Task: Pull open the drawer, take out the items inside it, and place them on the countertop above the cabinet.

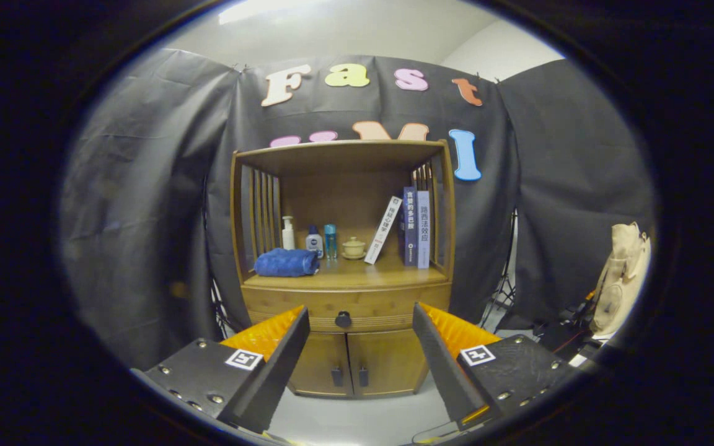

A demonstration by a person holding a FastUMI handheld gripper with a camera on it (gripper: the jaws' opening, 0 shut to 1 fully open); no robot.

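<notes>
Wooden cabinet (344,266) sits straight ahead, well apart from the tongs (360,322). Tongs spread wide, gripping nothing, lined up either side of the drawer (348,306); its dark knob (343,319) falls between the fingers, so this looks like an approach for the pull. Drawer shut, contents hidden. Worktop (357,279) above it carries a folded blue towel (286,262) at the left edge, small bottles (313,240) and a cup (354,248) toward the back, books (416,228) at the right. Spine text too small to read.

Tongs (360,316) spread wide, holding nothing
</notes>
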